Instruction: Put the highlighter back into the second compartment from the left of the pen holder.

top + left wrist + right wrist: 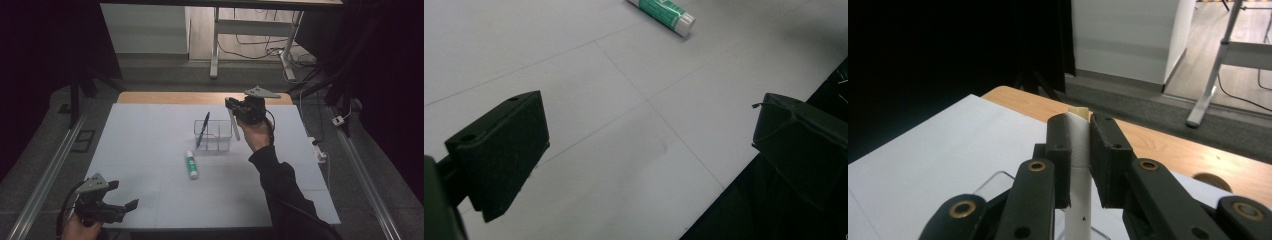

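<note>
Right hand-held gripper (235,111): clamped on one white tube (1079,150), held over the bin's right end | left hand-held gripper (125,196): jaws apart, empty, near desk (150,130) corner | one clear bin (212,135), one blue pen (202,130) inside | one glue stick (191,164) lying just before the bin.
</note>
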### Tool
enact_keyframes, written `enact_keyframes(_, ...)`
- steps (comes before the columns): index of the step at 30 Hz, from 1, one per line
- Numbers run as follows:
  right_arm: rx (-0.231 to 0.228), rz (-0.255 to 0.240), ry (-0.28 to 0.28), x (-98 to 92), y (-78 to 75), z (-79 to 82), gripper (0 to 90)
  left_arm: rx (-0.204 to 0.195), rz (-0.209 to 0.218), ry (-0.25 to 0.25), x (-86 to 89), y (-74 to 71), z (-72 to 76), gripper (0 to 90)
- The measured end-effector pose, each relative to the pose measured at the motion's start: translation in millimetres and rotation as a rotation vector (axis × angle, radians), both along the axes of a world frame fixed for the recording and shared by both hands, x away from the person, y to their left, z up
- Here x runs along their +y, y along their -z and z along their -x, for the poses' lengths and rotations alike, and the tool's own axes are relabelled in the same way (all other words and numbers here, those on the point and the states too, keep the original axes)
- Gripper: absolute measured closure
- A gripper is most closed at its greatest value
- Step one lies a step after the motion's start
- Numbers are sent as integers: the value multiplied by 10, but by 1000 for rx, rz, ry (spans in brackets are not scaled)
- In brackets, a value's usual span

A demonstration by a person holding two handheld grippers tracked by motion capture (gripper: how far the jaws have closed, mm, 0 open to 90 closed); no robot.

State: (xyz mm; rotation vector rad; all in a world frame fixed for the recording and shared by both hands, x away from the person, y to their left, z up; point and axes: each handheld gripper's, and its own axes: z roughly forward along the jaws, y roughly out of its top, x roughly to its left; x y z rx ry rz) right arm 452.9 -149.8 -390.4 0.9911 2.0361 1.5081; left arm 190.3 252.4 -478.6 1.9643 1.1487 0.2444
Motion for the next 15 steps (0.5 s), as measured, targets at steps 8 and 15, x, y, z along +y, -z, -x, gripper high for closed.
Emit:
enact_keyframes(8, -36, -12, -9, 187, 53, -85, 786, 1, -2, 2, -1, 0, -1, 14)
enact_keyframes(15, -44, -40, -16, 317, 80, -150, 786, 1, -4, 3, 0, 0, -2, 15)
